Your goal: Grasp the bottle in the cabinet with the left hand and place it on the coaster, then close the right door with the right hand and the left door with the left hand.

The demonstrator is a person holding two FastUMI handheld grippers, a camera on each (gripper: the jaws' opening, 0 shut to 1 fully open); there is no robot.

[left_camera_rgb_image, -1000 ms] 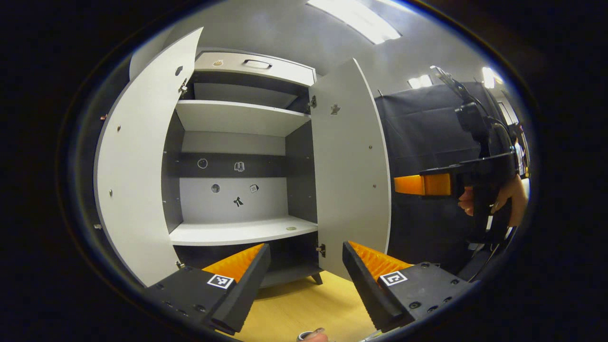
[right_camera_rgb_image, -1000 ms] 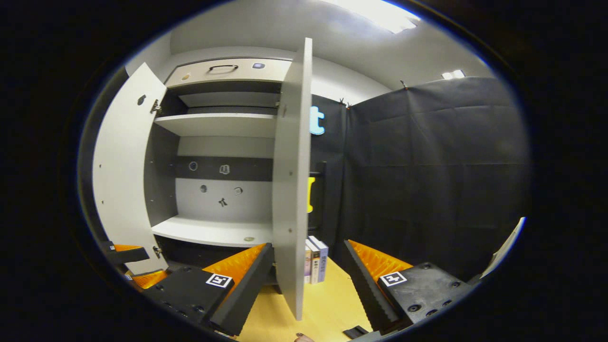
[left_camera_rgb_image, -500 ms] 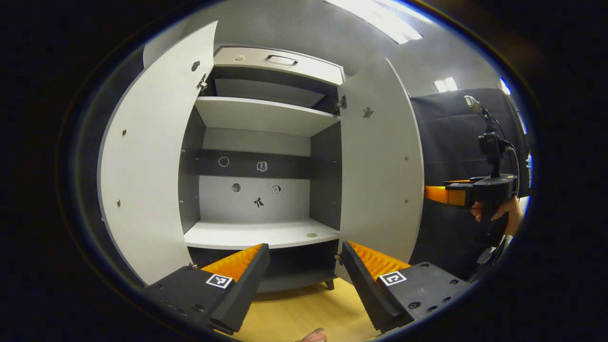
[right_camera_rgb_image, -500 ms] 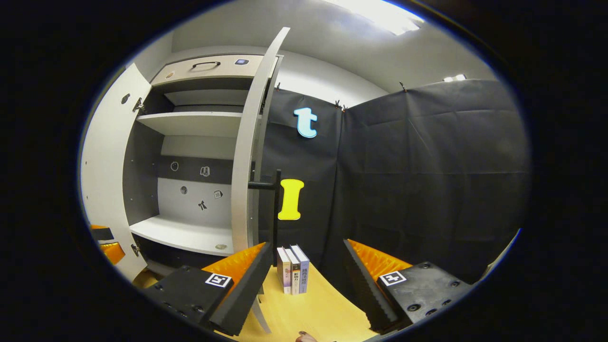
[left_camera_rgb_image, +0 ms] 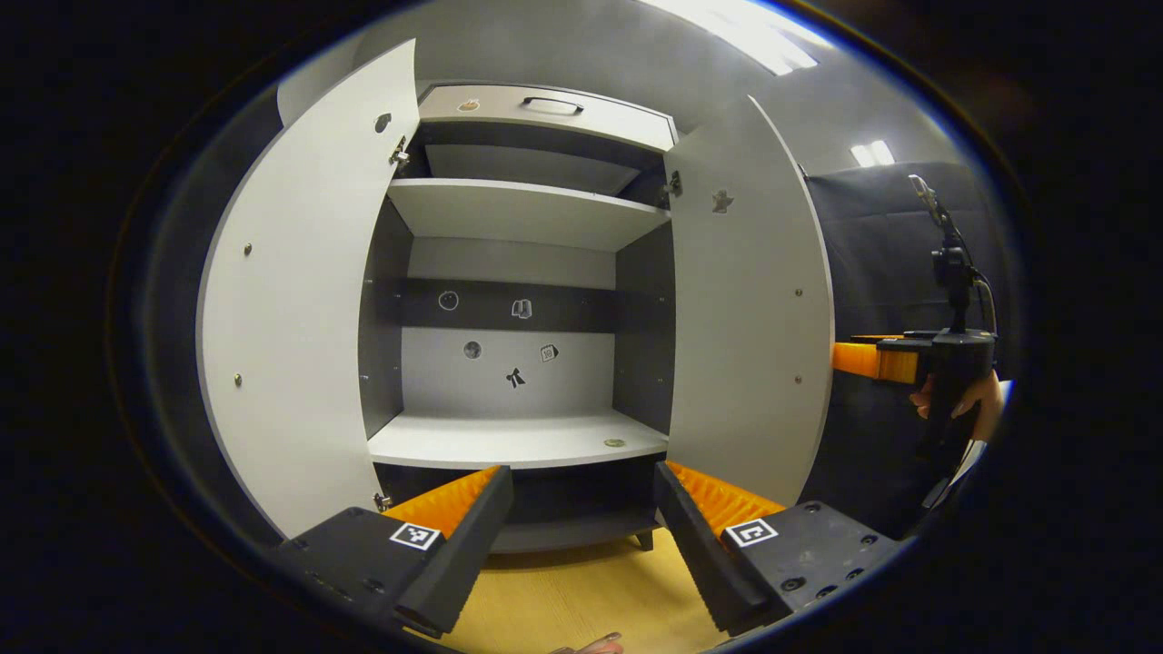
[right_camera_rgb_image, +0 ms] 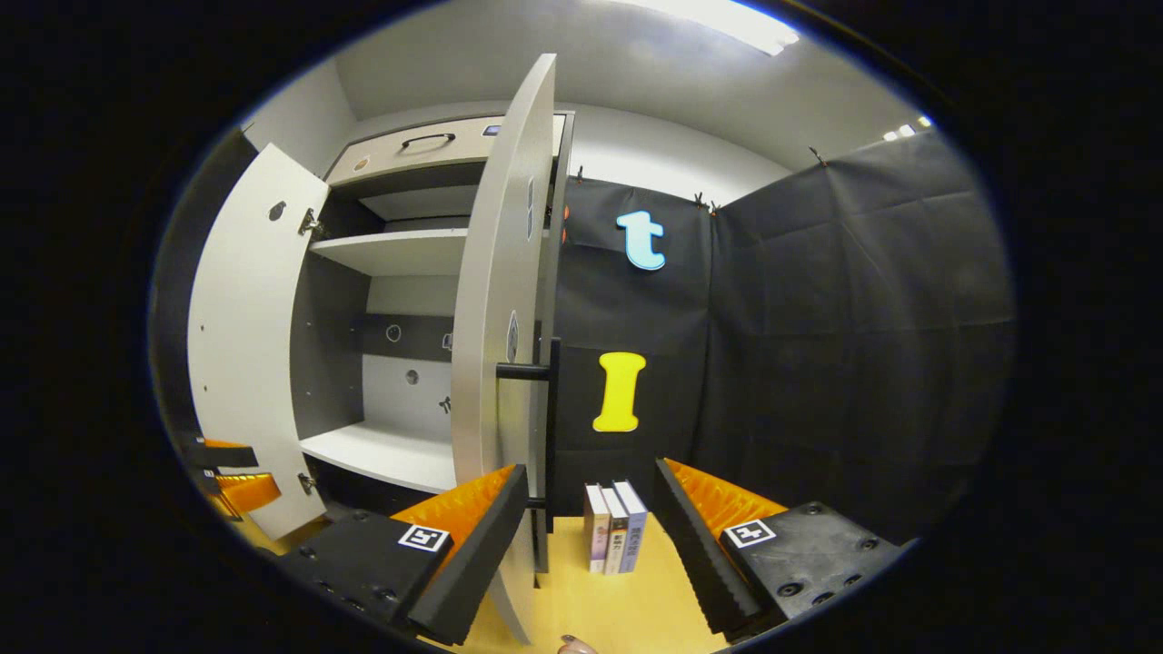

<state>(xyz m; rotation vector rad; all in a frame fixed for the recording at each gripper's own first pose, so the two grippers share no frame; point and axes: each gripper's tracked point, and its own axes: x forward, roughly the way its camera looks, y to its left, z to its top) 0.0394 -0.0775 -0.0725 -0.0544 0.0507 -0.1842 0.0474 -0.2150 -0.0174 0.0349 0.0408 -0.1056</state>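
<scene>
Behind the open right door (right_camera_rgb_image: 504, 300), beside its handle (right_camera_rgb_image: 545, 400), I hold my right tool (right_camera_rgb_image: 591, 536) agape and empty, ready to push. Left tool (left_camera_rgb_image: 581, 536) waits likewise. I can't see the bottle; cabinet (left_camera_rgb_image: 518, 440) shelves look bare.

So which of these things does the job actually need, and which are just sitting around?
Needed:
- right door, open, with its handle
- left door, open
- right claw, open
- left claw, open

Just there:
- three books standing on the table
- stickers on the cabinet's back wall
- drawer on top
</scene>
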